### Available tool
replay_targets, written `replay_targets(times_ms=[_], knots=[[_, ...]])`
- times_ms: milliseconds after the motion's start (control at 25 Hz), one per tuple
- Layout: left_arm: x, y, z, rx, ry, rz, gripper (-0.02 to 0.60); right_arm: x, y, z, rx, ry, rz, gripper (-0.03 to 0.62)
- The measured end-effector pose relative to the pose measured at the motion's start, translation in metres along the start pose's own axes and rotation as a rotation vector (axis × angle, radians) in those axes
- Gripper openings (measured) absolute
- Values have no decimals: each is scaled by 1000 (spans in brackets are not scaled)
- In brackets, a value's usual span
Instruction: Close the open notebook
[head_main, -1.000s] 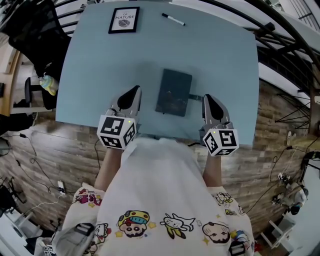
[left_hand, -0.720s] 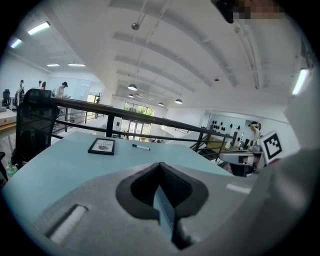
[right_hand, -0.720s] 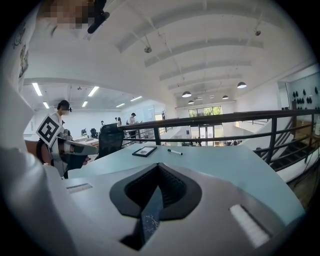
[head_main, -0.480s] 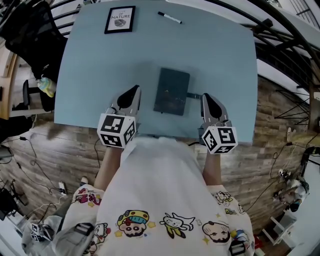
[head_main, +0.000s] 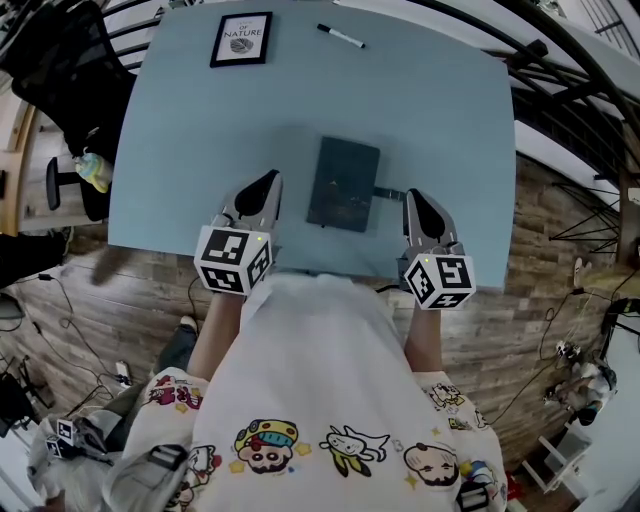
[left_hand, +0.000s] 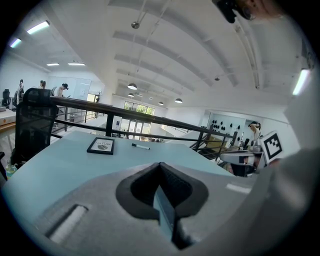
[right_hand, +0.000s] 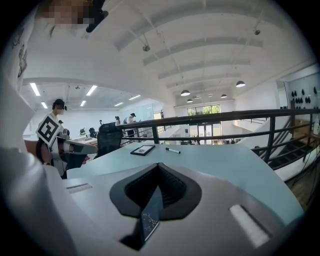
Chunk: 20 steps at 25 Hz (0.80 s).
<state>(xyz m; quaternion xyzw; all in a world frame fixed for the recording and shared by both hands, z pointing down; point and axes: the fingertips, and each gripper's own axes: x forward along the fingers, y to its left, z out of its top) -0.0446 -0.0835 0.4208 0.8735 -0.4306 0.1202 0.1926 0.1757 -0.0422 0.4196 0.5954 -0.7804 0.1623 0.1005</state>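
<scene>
A dark notebook (head_main: 345, 184) lies shut and flat on the light blue table (head_main: 440, 110), near its front edge. My left gripper (head_main: 269, 181) rests to the notebook's left, apart from it, with its jaws shut and nothing between them. My right gripper (head_main: 413, 197) sits to the notebook's right, also shut and holding nothing. In the left gripper view the shut gripper (left_hand: 161, 166) fills the lower frame. In the right gripper view the shut gripper (right_hand: 159, 167) does the same, and a sliver of the dark cover (right_hand: 150, 220) shows through the slit.
A framed picture (head_main: 244, 40) and a black marker (head_main: 341, 37) lie at the table's far edge. A small dark object (head_main: 389, 192) lies by the notebook's right side. A black chair (head_main: 55, 60) stands at the left, and a railing (right_hand: 210, 120) runs behind the table.
</scene>
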Motion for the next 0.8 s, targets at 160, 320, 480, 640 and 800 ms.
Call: replay_targets(times_ms=[160, 320, 480, 640, 800], knots=[[-1, 1, -1, 0, 0, 3, -2, 0, 0, -1, 5, -1, -1, 8], [-3, 3, -2, -2, -1, 7, -2, 0, 0, -1, 5, -1, -1, 8], [-4, 3, -3, -3, -2, 10, -2, 0, 2, -3, 4, 1, 2, 8], [-5, 4, -4, -3, -1, 10, -2, 0, 3, -4, 3, 4, 1, 8], [-6, 5, -3, -3, 1, 10, -2, 0, 3, -4, 2, 9, -2, 8]])
